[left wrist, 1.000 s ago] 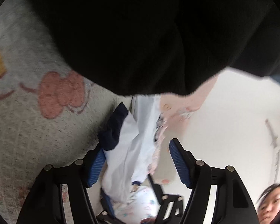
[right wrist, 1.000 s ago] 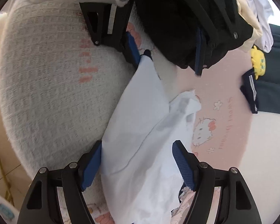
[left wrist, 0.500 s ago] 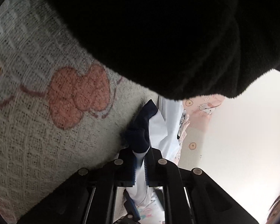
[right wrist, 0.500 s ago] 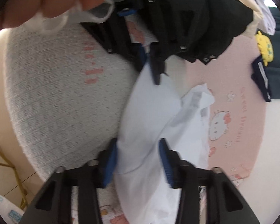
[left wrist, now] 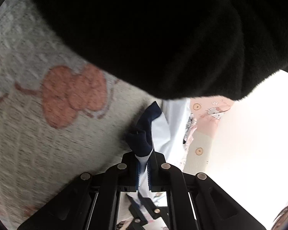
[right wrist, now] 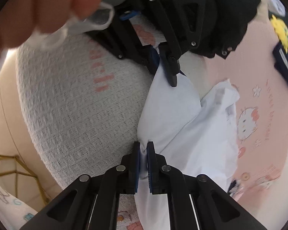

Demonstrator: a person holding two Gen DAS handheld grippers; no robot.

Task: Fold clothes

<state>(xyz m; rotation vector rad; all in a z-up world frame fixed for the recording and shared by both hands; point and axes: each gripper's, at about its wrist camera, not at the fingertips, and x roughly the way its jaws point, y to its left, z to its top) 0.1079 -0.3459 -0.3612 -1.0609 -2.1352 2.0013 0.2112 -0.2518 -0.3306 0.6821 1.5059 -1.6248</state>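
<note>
Both grippers (right wrist: 143, 163) pinching white shirt (right wrist: 172, 115), blanket (right wrist: 67, 105) lettering unreadable

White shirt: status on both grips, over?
Left gripper shut on the white shirt at its navy trim. Right gripper shut on a bunched edge. Shirt stretched between them over the blanket. Black garment close above.

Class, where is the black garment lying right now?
In the right wrist view the black garment lies top right, behind the left gripper, beside the white shirt.
</note>
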